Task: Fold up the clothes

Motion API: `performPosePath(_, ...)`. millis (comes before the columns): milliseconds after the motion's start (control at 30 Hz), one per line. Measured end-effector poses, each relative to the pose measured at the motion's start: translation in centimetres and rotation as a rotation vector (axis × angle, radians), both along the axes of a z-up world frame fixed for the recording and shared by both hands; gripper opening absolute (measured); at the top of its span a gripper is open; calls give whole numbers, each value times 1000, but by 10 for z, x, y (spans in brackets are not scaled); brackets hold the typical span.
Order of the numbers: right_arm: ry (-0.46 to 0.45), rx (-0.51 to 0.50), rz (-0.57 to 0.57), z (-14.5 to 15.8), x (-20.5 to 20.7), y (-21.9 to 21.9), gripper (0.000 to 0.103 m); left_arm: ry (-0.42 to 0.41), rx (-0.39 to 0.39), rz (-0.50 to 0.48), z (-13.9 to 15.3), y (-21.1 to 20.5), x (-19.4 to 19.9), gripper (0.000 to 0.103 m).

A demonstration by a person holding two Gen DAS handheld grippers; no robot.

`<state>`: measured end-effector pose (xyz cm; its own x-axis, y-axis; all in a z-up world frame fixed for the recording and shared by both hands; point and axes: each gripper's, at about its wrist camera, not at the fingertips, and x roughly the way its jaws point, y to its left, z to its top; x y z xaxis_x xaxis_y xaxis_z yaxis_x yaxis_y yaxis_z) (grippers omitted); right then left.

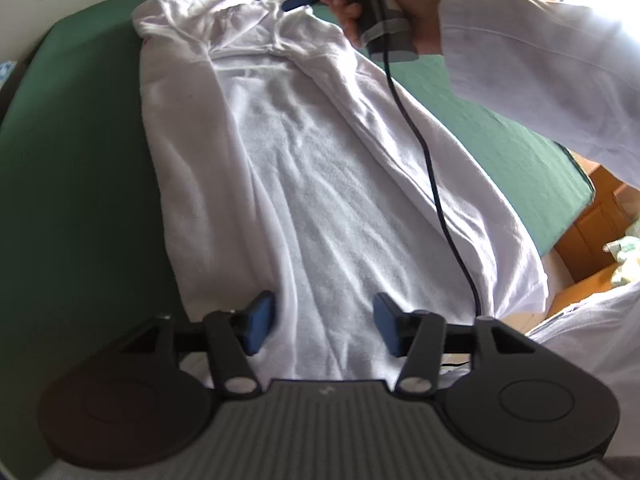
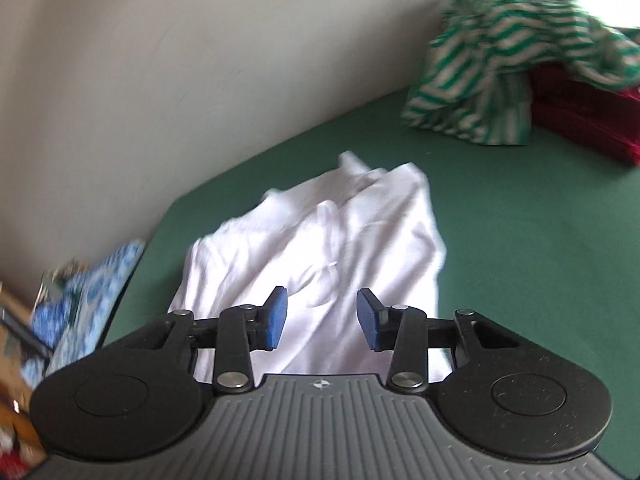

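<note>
The white, soft cotton garment [image 1: 304,184] lies stretched lengthways on the green fabric-covered surface [image 1: 72,160], its long sides already turned in over the middle, so it reads as a narrow strip ready for a crosswise fold. In the left wrist view its collar end sits at 12 o'clock and its hem at 6 o'clock.

The left gripper [image 1: 323,326] hovers over the hem end with its blue pads apart and nothing between them, probably placed to take that edge. The right gripper [image 2: 322,319] is at the collar end, at 12 o'clock in the left view, held by a hand [image 1: 394,0] in a white sleeve [image 1: 540,80]; its jaws also stand apart and empty above the cloth, likely positioned to pin or lift the top. Its black cable [image 1: 424,148] trails across the garment.

At 2 o'clock in the right view a crumpled green-and-white striped garment [image 2: 504,64] rests against a dark red folded cloth [image 2: 588,120], presumably awaiting their turn. A pale wall [image 2: 160,60] backs the surface; blue patterned fabric [image 2: 88,292] lies at 9 o'clock.
</note>
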<state>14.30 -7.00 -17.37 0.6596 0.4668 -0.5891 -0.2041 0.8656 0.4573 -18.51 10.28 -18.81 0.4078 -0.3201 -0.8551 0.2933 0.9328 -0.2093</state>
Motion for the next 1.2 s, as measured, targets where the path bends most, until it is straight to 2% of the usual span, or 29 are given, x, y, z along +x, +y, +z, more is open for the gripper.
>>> performPosePath(133, 12, -39, 74, -15, 13, 26, 42, 4, 15, 68, 1, -6, -2, 62)
performPosePath(233, -56, -198, 128, -10, 5, 36, 3, 7, 21, 107, 2, -9, -3, 62)
performPosePath(300, -57, -233, 101, -8, 1, 27, 3, 9, 29, 124, 2, -11, -3, 62)
performPosePath(333, -60, -252, 82, -6, -1, 21, 4, 11, 34, 129, 2, -12, -3, 62)
performPosePath(400, -89, -291, 57, -1, -8, 13, 15, 14, 47, 136, 2, -18, -3, 65)
performPosePath(433, -125, -290, 71, 3, -13, 13, 26, 15, 54, 138, 2, -20, -2, 65)
performPosePath(467, -148, -263, 102, 7, -16, 14, 43, 18, 60, 139, 2, -22, -2, 67)
performPosePath(533, -146, -190, 184, 8, -14, 24, 53, 23, 74, 137, 1, -26, -2, 69)
performPosePath(600, -137, -139, 251, 4, -10, 36, 54, 26, 93, 134, 1, -31, -1, 69)
performPosePath(633, -118, -161, 267, 0, -6, 42, 52, 27, 102, 134, 1, -32, -1, 69)
performPosePath(700, -59, -231, 296, -10, 1, 51, 10, 25, 109, 142, 2, -32, -3, 69)
performPosePath(733, -60, -226, 301, -10, 0, 47, 5, 24, 111, 148, 2, -32, -5, 69)
performPosePath(833, -82, -190, 338, 0, -11, 19, 5, 20, 96, 173, 3, -30, -8, 68)
performPosePath(900, -50, -249, 367, -2, -16, 9, 6, 24, 92, 183, 3, -28, -9, 68)
performPosePath(967, -35, -310, 383, -4, -18, 7, 8, 28, 94, 187, 3, -28, -10, 68)
performPosePath(1000, -40, -310, 392, -3, -19, 6, 10, 29, 100, 183, 3, -30, -9, 68)
performPosePath(1033, -48, -288, 396, 1, -21, 5, 16, 30, 105, 178, 3, -31, -7, 68)
performPosePath(1067, -58, -260, 386, 5, -21, 5, 33, 29, 106, 174, 4, -32, -6, 68)
performPosePath(1133, -77, -231, 333, 6, -19, 7, 58, 20, 104, 171, 10, -30, -8, 68)
performPosePath(1200, -80, -229, 285, 5, -16, 10, 57, 26, 110, 185, 10, -29, -10, 70)
